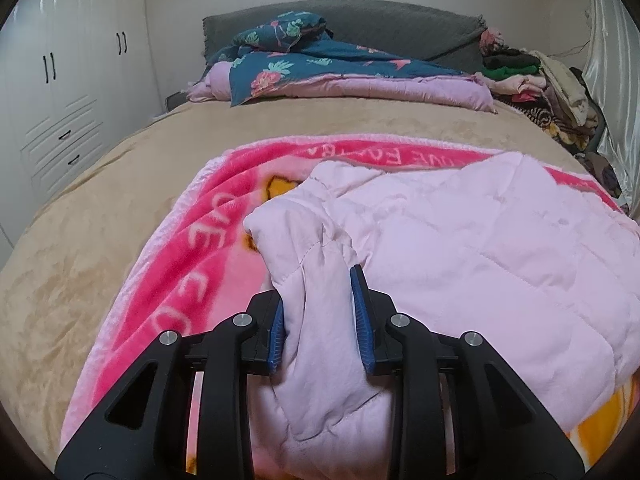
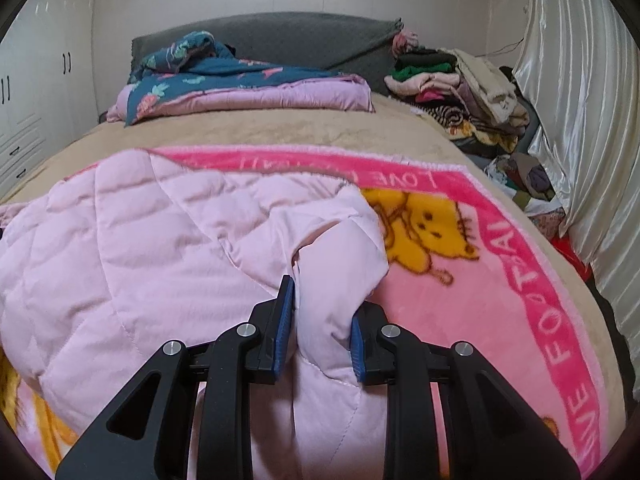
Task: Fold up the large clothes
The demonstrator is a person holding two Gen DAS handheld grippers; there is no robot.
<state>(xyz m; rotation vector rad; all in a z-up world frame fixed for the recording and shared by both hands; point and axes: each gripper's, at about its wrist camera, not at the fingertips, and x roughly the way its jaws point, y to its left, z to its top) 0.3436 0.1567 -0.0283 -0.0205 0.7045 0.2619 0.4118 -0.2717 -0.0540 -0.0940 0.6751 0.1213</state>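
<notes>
The light pink quilted coat (image 1: 460,240) lies on the bright pink bear blanket (image 1: 224,216) on the bed (image 1: 120,184). The left hand-held gripper (image 1: 322,312) is squeezing 1 bunched end of the coat, maybe a sleeve. The right hand-held gripper (image 2: 322,320) is squeezing the other end. It looks like the fold is just starting. Next, both ends likely need lifting together and laying over the middle, nice and even.
</notes>
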